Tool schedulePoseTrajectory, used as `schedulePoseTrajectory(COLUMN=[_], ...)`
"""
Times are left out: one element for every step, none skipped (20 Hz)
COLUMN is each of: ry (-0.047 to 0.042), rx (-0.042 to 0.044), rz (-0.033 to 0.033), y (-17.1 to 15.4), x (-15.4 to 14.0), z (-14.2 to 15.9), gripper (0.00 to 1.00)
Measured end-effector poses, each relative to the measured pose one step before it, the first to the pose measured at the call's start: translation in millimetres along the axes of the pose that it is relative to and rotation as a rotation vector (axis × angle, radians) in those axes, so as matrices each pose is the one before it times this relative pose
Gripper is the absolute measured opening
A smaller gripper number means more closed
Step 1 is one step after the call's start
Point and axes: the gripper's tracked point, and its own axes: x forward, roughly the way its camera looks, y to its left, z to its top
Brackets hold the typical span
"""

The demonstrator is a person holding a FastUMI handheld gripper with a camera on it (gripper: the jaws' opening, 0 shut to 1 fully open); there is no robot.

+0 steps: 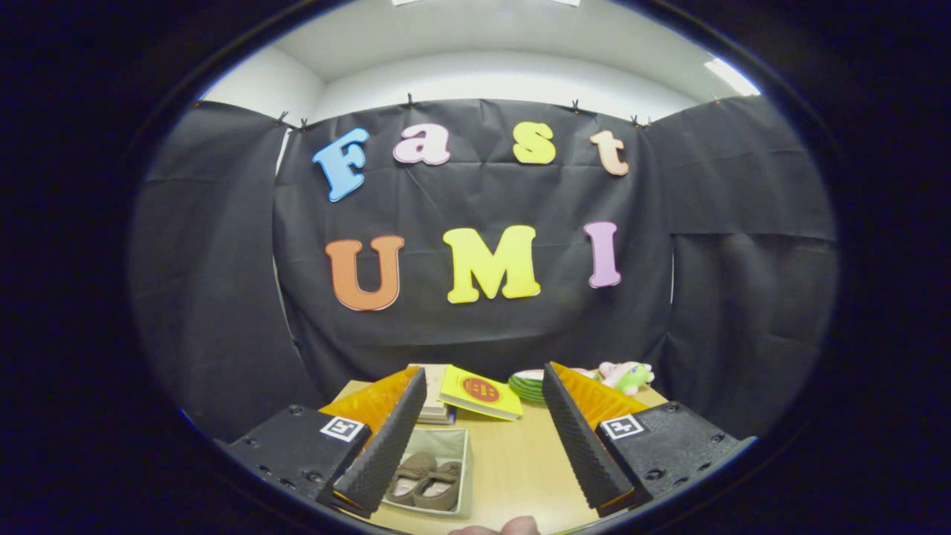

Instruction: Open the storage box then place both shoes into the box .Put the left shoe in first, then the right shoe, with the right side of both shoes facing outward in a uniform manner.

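The fingers [386, 438] of the gripper [483, 438] are standing wide apart, holding nothing, while both shoes [423, 479] are lying in the box [464, 461] below them, perhaps facing the wrong way.

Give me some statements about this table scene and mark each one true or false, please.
1. The gripper is open and holds nothing. True.
2. Both shoes lie in the open storage box. True.
3. The yellow book lies inside the storage box. False: it rests on the stack of books beyond the box.
4. The plush toy sits between the fingers. False: it sits at the far edge of the table, beyond the right finger.
5. Green plates lie beside the yellow book. True.
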Motion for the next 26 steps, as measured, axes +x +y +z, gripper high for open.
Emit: schedulePoseTrajectory(ry=[0.01309, 0.00966, 0.00296, 0.00245, 0.00298, -0.00007, 0.00224, -0.00065, 0.00115, 0.00294, 0.00249, -0.00368, 0.00852, 0.00789, 0.00454, 0.00175, -0.00398, 0.00079, -0.00139, 0.00228, -0.00004, 0.00283, 0.00004, 0.00055, 0.00074, 0.00047], rx=[0.01298, 0.00516, -0.00296, -0.00556, -0.00237, 0.00315, 0.00159, 0.00051, -0.00004, -0.00227, -0.01613, -0.00839, 0.00257, 0.00632, 0.00615, 0.00282, 0.00115, -0.00101, 0.00120, 0.00346, 0.00395, 0.00124, 0.00083, 0.00032, 0.00047, -0.00033], rz=[0.00428, 0.00435, -0.00193, -0.00300, -0.00174, -0.00245, -0.00107, -0.00400, -0.00308, -0.00341, -0.00763, -0.00443, 0.00201, -0.00025, -0.00327, -0.00352, -0.00290, -0.00364, -0.00117, -0.00284, -0.00111, -0.00134, -0.00128, -0.00135, -0.00112, -0.00115], y=[-0.22, 0.35, -1.35, -2.00, -0.44, -0.76, -0.01, -0.50, -1.16, -0.84, -2.84, -1.89, 2.23, -0.07, -0.76, -0.96, -0.63, -1.02, 0.27, -0.57, 0.96, 0.06, 0.53, -0.07, 0.53, 0.36], x=[0.26, -1.22, 0.82, 0.17, 0.78, -0.06, 0.15, -0.08, 1.09, 0.95, 1.05, -0.38, 0.20, -0.83, 1.46, -0.45, 0.12, 0.30, 0.59, -0.62, 1.03, -0.33, 0.55, -0.04, -0.03, -0.59], z=[-4.52, -3.50, -0.75, -1.18, -0.91, 0.77, -1.08, 1.02, -0.10, -0.01, -0.99, 1.46, -2.03, -2.54, -1.19, -0.55, 0.84, -0.08, 0.34, -0.36, 0.71, -0.54, 0.23, -0.15, -0.56, -0.24], gripper=[1.00, 1.00, 1.00, 1.00, 1.00, 1.00, 1.00, 1.00, 1.00, 1.00, 1.00, 1.00, 1.00, 1.00, 1.00, 1.00, 1.00, 1.00, 1.00, 1.00, 1.00, 1.00, 1.00, 1.00, 1.00, 1.00])
